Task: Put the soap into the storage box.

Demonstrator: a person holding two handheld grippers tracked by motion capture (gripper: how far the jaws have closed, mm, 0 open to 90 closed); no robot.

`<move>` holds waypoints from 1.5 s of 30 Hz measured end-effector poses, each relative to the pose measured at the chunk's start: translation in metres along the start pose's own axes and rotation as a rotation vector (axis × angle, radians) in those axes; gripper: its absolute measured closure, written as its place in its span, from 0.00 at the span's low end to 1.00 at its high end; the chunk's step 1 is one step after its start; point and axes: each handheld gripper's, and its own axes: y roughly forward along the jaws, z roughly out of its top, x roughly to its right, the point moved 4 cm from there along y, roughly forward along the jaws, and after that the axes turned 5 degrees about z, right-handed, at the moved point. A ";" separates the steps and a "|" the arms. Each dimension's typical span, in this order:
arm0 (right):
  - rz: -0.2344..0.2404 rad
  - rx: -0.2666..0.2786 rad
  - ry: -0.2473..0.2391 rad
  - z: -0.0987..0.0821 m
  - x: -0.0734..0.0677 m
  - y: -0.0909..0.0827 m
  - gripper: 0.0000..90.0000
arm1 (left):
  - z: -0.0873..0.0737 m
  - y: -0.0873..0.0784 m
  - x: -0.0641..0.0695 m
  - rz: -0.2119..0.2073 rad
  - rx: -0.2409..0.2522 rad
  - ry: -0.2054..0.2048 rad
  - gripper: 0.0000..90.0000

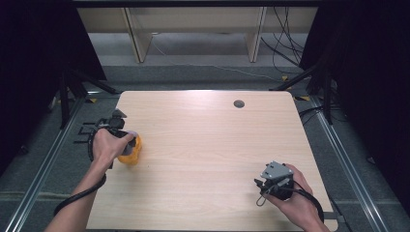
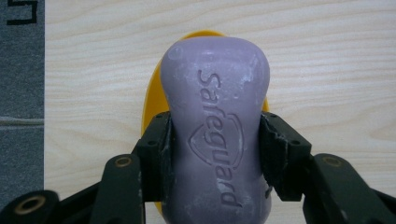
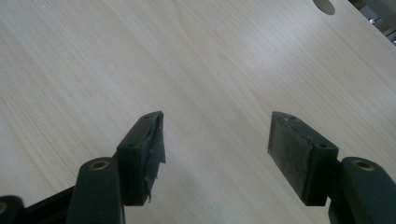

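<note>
- Purple soap, stamped "Safeguard", clamped at its waist between the jaws of the left gripper; dusty white scuffs on its face.
- Directly under it, a yellow dish, peeking out as a curved rim on one side and at the far end of the bar.
- Cannot tell whether the bar already rests in the dish or hangs just above it.
- In the high view, soap and dish near the left edge of the worktop, half hidden under the left hand and left gripper.
- Step in hand, as a judgement: either setting the bar into the dish or lifting it out; grip secure, bar lined up lengthwise with the dish.
- Next move, if placing: lower until seated, then spread the jaws without dragging the bar sideways; if lifting: rise straight up so the dish stays put.
- Risk: slick soap could slip or twist in the pads; light dish could shift.
- Right gripper idle, jaws wide apart with nothing between, aimed across bare wood; seen from above at the near right corner.
- Pale wood-grain worktop, one round cable hole near the far edge.
- Grey carpet around, dark curtains at both sides, cables on the floor beyond, light wooden frame legs at the back.
</note>
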 end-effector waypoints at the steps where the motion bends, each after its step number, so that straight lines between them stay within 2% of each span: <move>1: -0.004 0.005 0.001 0.000 0.000 0.000 0.41 | 0.000 0.001 0.000 0.000 0.002 0.004 0.54; 13: -0.002 0.001 -0.003 0.000 0.000 0.000 0.41 | 0.000 0.009 0.001 0.005 -0.012 0.035 0.54; 24: -0.004 0.002 0.002 0.000 -0.001 0.000 0.41 | 0.000 0.016 0.001 0.017 -0.003 0.037 0.54; 31: -0.004 0.001 0.002 0.000 -0.001 0.000 0.41 | -0.001 0.019 -0.001 0.018 -0.018 0.053 0.54; 33: -0.004 0.000 0.002 0.000 -0.001 0.000 0.41 | -0.002 0.020 0.000 0.018 -0.006 0.045 0.54; 37: -0.004 0.000 0.002 0.000 -0.001 0.000 0.41 | -0.003 0.021 -0.001 0.017 -0.017 0.069 0.54; 42: -0.004 0.001 0.001 0.000 -0.001 0.000 0.41 | -0.003 0.023 0.000 0.015 -0.016 0.054 0.54; 43: -0.003 0.000 0.002 0.000 -0.001 0.000 0.40 | -0.004 0.024 0.000 0.018 -0.012 0.058 0.54; 44: -0.003 0.001 0.001 0.000 -0.001 0.000 0.41 | -0.004 0.023 -0.001 0.014 -0.028 0.073 0.54; 45: -0.004 0.001 0.002 0.000 -0.001 0.000 0.41 | -0.004 0.024 -0.001 0.015 -0.025 0.069 0.54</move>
